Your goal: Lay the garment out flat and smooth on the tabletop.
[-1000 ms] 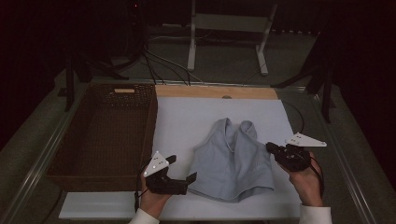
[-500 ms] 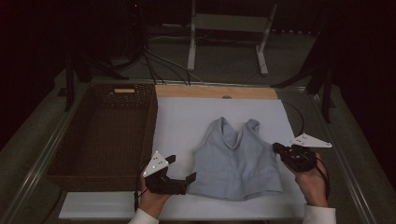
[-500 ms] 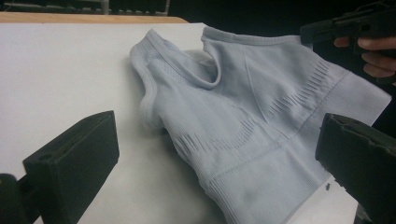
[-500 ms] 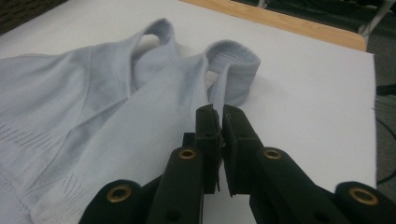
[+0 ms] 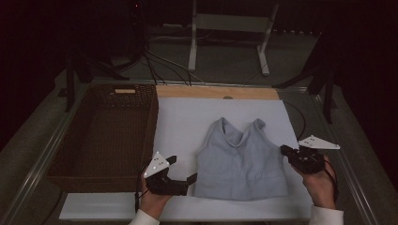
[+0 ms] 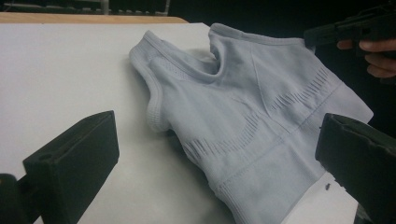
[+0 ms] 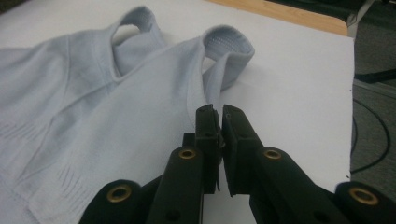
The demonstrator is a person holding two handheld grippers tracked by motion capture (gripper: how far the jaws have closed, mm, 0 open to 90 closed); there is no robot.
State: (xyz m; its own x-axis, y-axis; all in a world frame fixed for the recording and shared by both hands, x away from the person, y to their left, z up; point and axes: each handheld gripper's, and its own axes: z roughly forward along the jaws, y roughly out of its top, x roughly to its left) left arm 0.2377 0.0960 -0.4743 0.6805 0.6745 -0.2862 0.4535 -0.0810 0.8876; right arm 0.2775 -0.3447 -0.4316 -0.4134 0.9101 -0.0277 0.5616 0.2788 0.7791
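- Grey-blue knit top (image 5: 241,161) lies flat on the white board (image 5: 187,122), neckline and both straps toward the far side, hem band toward the person.
- Same top in the left gripper view (image 6: 243,116): ribbed slit pattern across the chest, hem corner reaching between that gripper's two jaws.
- Left gripper (image 5: 180,171) is just beside the top's near-left hem corner; jaws wide apart, pads not pressing on cloth. One jaw sits over bare board, the other past the hem edge.
- Left hand (image 5: 152,201) grips its body from the near edge of the board.
- Right gripper (image 5: 287,151) sits at the top's right side edge, about mid-height of the garment.
- Right gripper view (image 7: 219,122): jaws drawn nearly together, narrow slit between the pads, tips right at the cloth's side edge below the strap. Can't tell if a fold of fabric is pinched between them.
- Right hand (image 5: 321,185) holds it from the near-right corner of the board.
- Wicker basket (image 5: 61,154) is left of the board, beside the left gripper, well apart from the top.
- Wooden strip (image 5: 216,92) runs along the board's far edge.
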